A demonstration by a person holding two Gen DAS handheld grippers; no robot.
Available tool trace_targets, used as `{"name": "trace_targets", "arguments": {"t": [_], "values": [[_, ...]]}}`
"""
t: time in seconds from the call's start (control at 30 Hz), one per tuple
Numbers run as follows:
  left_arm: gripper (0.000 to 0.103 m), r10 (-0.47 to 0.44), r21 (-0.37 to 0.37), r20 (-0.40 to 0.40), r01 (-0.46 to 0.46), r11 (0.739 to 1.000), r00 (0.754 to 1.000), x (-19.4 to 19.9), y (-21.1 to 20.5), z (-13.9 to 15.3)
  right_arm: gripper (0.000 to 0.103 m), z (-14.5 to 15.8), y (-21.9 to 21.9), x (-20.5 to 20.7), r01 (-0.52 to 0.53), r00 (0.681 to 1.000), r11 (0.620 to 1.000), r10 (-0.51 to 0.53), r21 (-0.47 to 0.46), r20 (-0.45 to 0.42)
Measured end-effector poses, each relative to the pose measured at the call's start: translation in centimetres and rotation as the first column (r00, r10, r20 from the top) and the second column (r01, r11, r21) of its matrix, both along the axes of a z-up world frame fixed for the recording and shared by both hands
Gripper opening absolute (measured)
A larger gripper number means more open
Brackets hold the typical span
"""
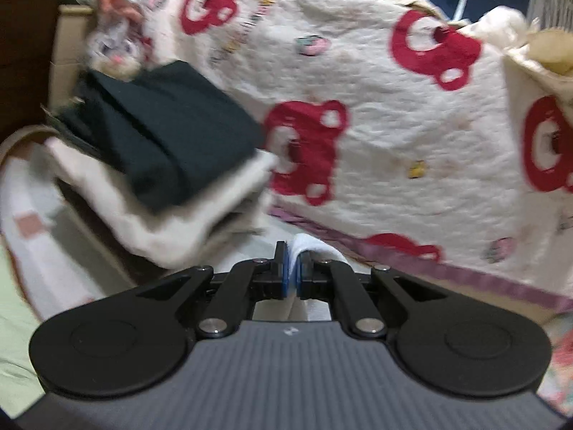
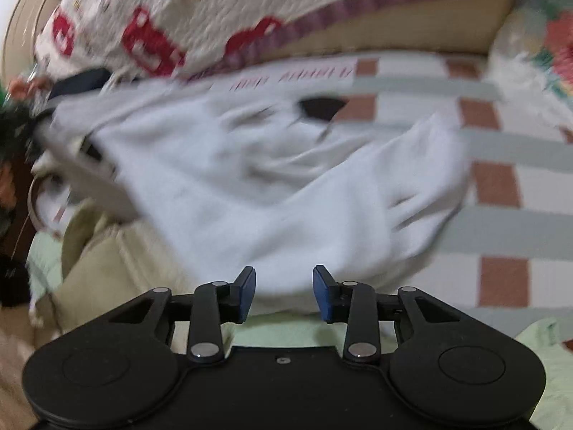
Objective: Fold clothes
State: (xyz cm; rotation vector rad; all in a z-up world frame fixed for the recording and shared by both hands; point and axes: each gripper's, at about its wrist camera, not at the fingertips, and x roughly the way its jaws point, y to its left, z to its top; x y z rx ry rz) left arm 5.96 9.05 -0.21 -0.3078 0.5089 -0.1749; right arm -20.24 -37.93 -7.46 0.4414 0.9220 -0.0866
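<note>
Cream quilted cotton fills most of the left wrist view: a bedspread (image 1: pixel 394 114) printed with red bear shapes, hanging down at the far side with a purple-pink trim along its lower edge. Below it lies the checked sheet (image 2: pixel 501 165), white with brick-red squares and grey-green bands, seen at the right of the right wrist view. Spread across that sheet is the white garment (image 2: pixel 250 186), rumpled and blurred, its near hem lying just past the right gripper (image 2: pixel 284 292), whose blue-padded jaws stand apart with nothing between them. At the far left of the left wrist view sits a stack of folded clothes: a black folded garment (image 1: pixel 161 132) on top of a thick white folded piece (image 1: pixel 186 222). Behind the stack, a plush rabbit (image 1: pixel 114 46) with a pink bow (too blurred for detail) leans against the bedspread. The left gripper (image 1: pixel 293 268) has its jaws pressed together on a fold of white cloth (image 1: pixel 304 243), which I take to be part of the same white garment, though neither view shows the link.
</note>
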Motion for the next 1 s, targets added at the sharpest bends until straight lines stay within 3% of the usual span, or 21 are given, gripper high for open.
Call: {"name": "trace_targets", "arguments": {"t": [0.17,0.23,0.37,0.5,0.53,0.67,0.73,0.8,0.83,0.93,1.0], "values": [[0.003,0.026,0.000,-0.054,-0.026,1.000,0.998,1.0,0.9,-1.3,0.041,1.0,-1.1,4.6,-0.039,0.999,0.990,0.042,-0.132,0.014],[0.003,0.037,0.024,-0.066,-0.036,0.999,0.997,1.2,0.8,-1.8,0.047,1.3,-1.5,7.3,-0.070,0.997,0.984,0.075,-0.165,0.023],[0.003,0.033,0.004,-0.111,-0.033,0.999,0.993,1.6,1.4,-3.1,0.052,1.1,-1.9,12.6,-0.105,0.993,0.979,0.114,-0.174,0.043],[0.004,0.023,-0.004,-0.171,-0.024,1.000,0.985,2.4,1.9,-4.7,0.054,-1.3,-2.7,16.7,-0.078,0.997,0.990,0.077,-0.119,-0.014],[0.005,0.023,-0.054,-0.202,-0.035,0.998,0.979,2.7,2.4,-5.4,0.054,-2.0,-2.9,17.7,-0.070,0.997,0.992,0.067,-0.104,-0.029],[0.017,-0.051,-0.255,-0.298,-0.028,0.966,0.953,3.3,4.0,-7.9,0.054,-4.1,-2.8,18.8,-0.009,0.998,1.000,0.010,0.013,-0.056],[0.027,-0.064,-0.198,-0.283,0.007,0.980,0.957,3.3,3.0,-7.5,0.056,-4.9,-2.5,19.1,-0.005,0.999,0.997,0.009,0.077,-0.040],[0.048,-0.093,-0.161,-0.263,0.051,0.986,0.960,3.4,1.7,-7.0,0.059,-5.5,-2.4,19.6,-0.006,0.999,0.998,0.008,0.066,-0.034],[0.051,-0.117,-0.158,-0.251,0.078,0.984,0.961,3.5,1.0,-6.7,0.059,-5.8,-2.6,19.9,-0.007,0.999,0.999,0.008,0.047,-0.039],[0.058,-0.232,-0.121,-0.266,0.206,0.971,0.936,4.4,-2.6,-6.7,0.059,-6.9,-3.5,20.7,-0.008,0.996,1.000,0.008,-0.005,-0.089],[0.064,-0.321,-0.062,-0.315,0.318,0.946,0.893,5.6,-6.4,-6.7,0.059,-7.3,-4.4,20.8,-0.010,0.994,1.000,0.010,-0.003,-0.106]]}}
